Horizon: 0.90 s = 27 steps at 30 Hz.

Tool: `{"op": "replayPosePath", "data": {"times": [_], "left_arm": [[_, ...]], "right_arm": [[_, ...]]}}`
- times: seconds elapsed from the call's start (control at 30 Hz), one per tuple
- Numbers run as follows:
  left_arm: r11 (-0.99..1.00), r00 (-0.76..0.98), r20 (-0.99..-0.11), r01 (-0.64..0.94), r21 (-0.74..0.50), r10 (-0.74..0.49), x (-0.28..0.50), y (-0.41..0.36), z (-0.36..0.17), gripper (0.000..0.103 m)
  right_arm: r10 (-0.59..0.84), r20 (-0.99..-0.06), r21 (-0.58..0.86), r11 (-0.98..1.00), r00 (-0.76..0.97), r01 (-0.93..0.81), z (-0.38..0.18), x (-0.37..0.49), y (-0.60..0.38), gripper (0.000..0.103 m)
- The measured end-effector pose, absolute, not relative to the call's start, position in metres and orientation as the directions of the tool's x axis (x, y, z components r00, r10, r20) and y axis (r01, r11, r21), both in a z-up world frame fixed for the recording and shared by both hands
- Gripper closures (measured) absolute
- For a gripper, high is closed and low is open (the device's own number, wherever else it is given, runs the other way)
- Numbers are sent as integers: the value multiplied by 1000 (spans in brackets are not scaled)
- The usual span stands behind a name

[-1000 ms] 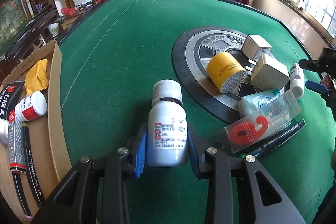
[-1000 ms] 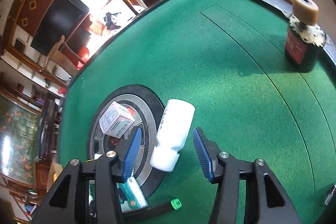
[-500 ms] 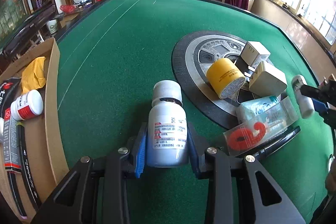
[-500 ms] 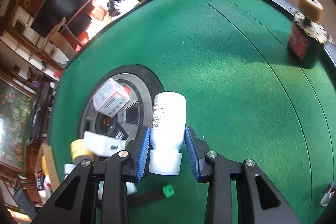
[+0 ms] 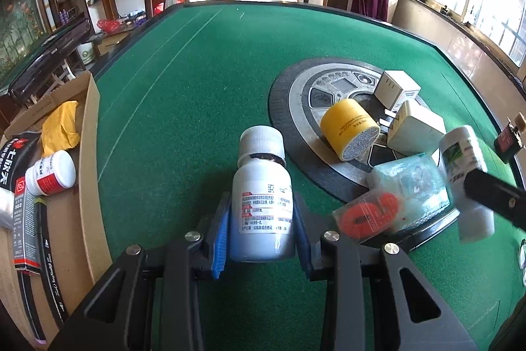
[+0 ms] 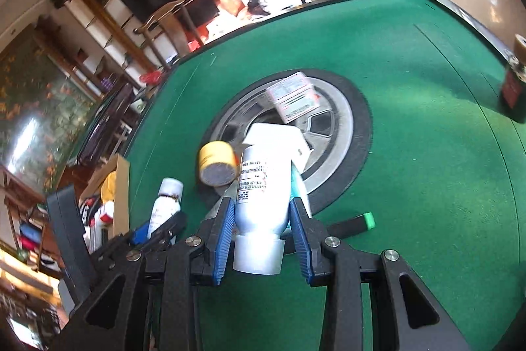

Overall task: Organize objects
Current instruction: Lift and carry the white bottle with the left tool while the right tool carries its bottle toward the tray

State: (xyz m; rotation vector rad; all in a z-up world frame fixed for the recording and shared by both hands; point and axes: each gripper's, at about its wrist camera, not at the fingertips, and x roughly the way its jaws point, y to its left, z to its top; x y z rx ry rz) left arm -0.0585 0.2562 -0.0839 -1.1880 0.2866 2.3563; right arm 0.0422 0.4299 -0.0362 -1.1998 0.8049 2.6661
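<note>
Item: pill bottle (image 5: 263,203), white plastic, clamped at mid-body in my left gripper (image 5: 261,227) above the green table (image 5: 184,81). Likely light, rigid, smooth; best held across the label.

Item: second bottle (image 6: 263,189), cap toward me, pinched in my right gripper (image 6: 261,231). Slippery; grip the barrel, not the cap.

My left wrist camera looks forward and down along my fingers, close over the green table (image 5: 197,81), toward the far chairs. My right wrist camera, tilted, looks down from the table's opposite side. Both views share the round centre panel (image 5: 296,94) (image 6: 345,120) and the yellow jar (image 5: 348,127) (image 6: 217,162).
</note>
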Motion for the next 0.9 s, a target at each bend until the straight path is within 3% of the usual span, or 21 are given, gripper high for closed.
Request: {"op": "replayPosePath", "data": {"times": [0.9], "left_arm": [[-860, -696, -616, -507, 57, 370, -31, 251, -34, 70]], "right_arm": [[-119, -654, 373, -910, -748, -182, -17, 40, 399, 66]]}}
